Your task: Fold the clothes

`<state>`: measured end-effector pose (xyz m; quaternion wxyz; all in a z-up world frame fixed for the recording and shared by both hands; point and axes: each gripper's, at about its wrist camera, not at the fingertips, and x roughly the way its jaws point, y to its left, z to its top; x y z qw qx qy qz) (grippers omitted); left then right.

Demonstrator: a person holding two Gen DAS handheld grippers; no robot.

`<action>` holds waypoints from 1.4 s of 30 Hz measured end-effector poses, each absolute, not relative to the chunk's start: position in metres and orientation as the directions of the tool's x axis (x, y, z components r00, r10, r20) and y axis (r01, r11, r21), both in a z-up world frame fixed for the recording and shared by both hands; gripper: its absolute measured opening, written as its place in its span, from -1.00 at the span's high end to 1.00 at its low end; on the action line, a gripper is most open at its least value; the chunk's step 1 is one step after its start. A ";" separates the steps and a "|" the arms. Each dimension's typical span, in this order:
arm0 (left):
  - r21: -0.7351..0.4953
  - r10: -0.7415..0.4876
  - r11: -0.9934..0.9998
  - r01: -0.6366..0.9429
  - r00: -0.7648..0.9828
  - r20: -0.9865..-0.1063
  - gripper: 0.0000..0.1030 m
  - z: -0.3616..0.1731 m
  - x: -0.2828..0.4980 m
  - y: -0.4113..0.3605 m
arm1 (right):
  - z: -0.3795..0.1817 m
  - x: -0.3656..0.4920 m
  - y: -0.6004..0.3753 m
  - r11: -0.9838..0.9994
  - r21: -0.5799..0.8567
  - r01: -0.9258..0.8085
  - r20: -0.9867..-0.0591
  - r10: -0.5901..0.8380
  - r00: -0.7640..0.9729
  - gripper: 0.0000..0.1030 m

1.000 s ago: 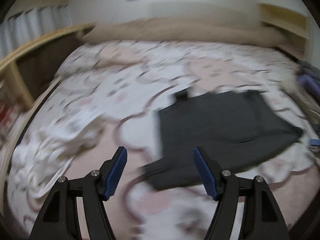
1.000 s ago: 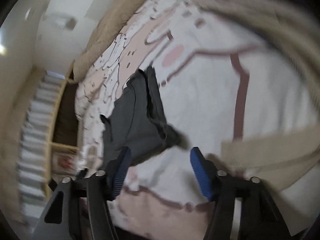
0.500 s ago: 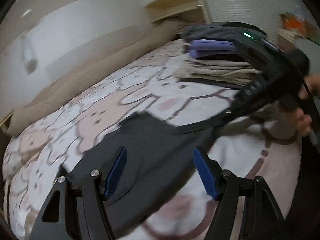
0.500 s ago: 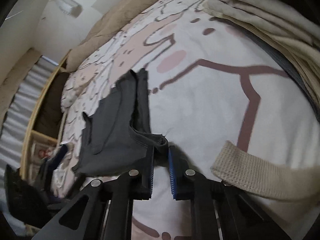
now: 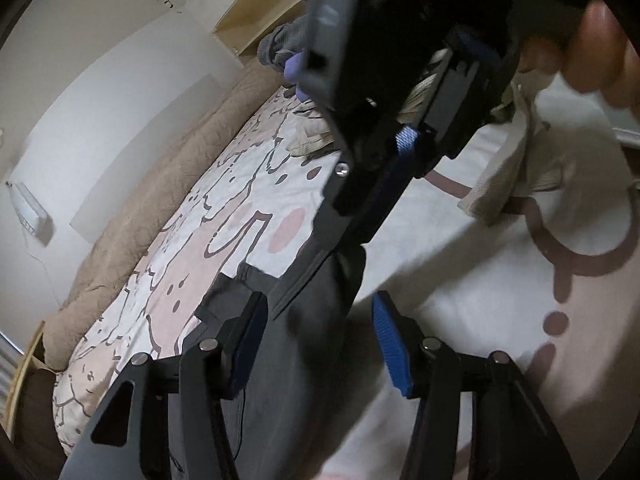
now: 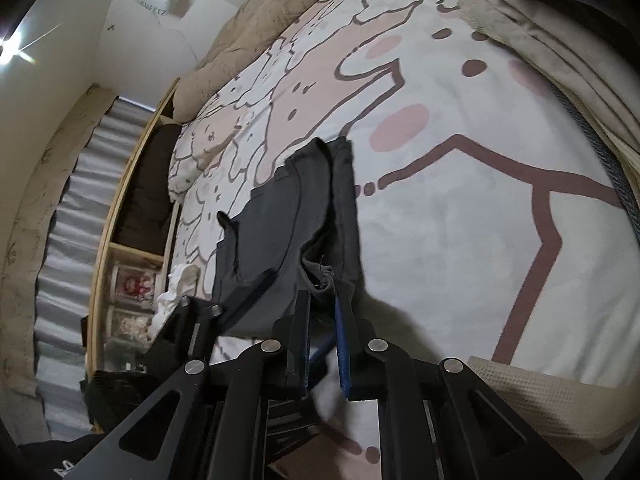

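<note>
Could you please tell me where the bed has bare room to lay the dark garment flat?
The bedspread is bare between the dark garment and the stack of folded clothes. It is crowded by that stack and near the beige towel.

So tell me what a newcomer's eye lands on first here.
First the dark grey garment, lying on the cartoon-print bedspread mid-bed, its near corner pinched in the right gripper. Next the left gripper, its jaws just closing over the same cloth. A beige waffle towel lies at the near right edge.
</note>
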<state>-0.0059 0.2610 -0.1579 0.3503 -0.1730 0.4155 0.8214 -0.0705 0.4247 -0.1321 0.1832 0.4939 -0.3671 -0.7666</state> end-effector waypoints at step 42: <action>-0.315 0.672 -0.710 -0.630 -0.473 -0.570 0.78 -0.106 -0.057 0.165 | -0.147 -0.257 0.384 -0.735 0.676 0.058 -0.705 -0.668 -0.237 0.87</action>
